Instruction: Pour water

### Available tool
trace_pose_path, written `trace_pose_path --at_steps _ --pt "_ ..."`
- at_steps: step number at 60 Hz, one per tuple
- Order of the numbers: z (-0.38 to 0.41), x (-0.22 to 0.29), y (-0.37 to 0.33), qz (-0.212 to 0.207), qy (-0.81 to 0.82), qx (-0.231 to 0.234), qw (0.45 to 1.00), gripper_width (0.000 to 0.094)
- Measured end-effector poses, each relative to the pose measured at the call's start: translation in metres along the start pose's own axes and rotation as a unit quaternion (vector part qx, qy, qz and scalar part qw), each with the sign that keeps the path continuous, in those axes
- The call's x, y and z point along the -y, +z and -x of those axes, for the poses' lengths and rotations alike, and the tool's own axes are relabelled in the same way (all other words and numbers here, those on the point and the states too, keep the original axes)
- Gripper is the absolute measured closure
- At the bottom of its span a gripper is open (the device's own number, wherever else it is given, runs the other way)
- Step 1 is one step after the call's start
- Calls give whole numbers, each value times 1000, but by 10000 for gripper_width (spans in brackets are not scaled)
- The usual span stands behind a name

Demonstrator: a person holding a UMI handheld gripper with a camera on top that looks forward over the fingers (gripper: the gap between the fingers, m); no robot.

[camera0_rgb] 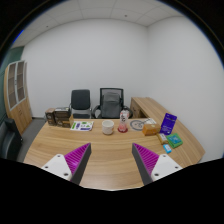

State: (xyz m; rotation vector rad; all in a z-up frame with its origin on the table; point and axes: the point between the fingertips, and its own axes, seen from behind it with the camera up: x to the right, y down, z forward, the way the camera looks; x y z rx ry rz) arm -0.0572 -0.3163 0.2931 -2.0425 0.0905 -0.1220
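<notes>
A white cup (108,127) stands at the far side of the wooden desk (110,160). Just right of it is a small pinkish pot or kettle (124,125), too small to make out well. My gripper (112,150) is held over the desk's near part, well short of both. Its fingers are open and spread wide. The purple pads (75,157) face each other with only bare desk top between them.
A purple box (168,123), a green item (175,141) and a tan box (151,127) sit at the right. A book (82,126) and a carton (58,117) lie at the left. Two office chairs (111,101) stand behind the desk, with a cabinet (17,95) on the left wall.
</notes>
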Motion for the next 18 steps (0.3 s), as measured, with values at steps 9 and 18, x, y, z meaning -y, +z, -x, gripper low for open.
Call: trace_pose_path --at_steps 9,18 --pt "1 -4 -8 0 -3 -6 1000 76" --pt "13 -6 -10 6 12 6 1000 79"
